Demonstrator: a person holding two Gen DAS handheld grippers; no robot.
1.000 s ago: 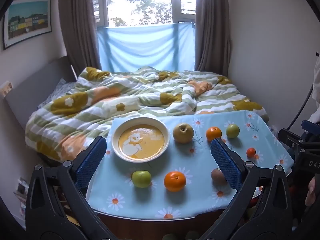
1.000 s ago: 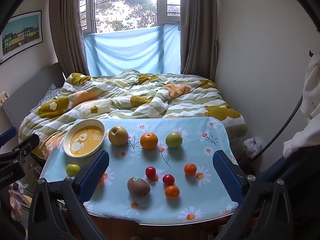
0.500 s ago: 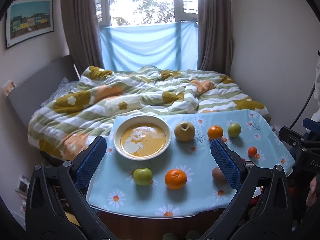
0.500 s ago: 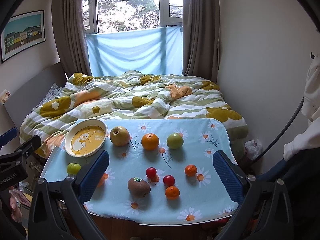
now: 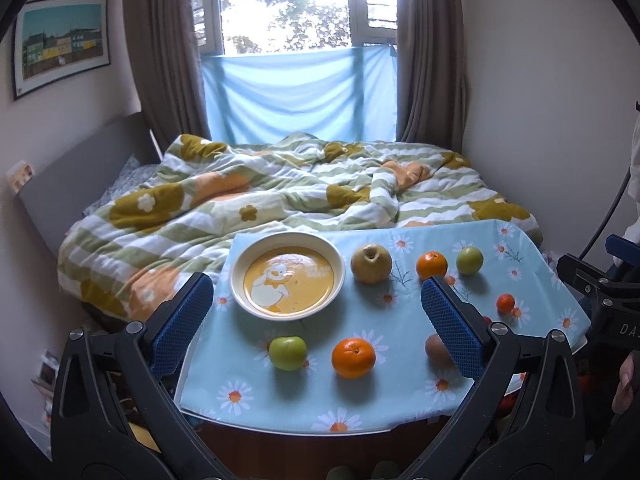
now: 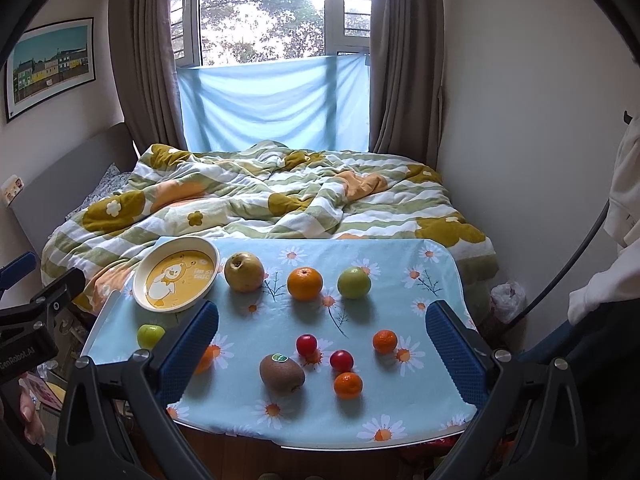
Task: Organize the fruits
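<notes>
Right wrist view: right gripper (image 6: 322,344) spread wide, empty; left gripper (image 5: 316,318) likewise. Relative to the duck plate (image 6: 142,280): pear (image 6: 244,271) just right, then orange (image 6: 305,283), green apple (image 6: 353,282); fuzzy oval kiwi (image 6: 282,373) nearer. Risk: smooth round fruit may roll on the daisy cloth (image 6: 400,396) if nudged.

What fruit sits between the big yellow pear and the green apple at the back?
An orange sits between the pear and the green apple, clearest in the right wrist view.
</notes>
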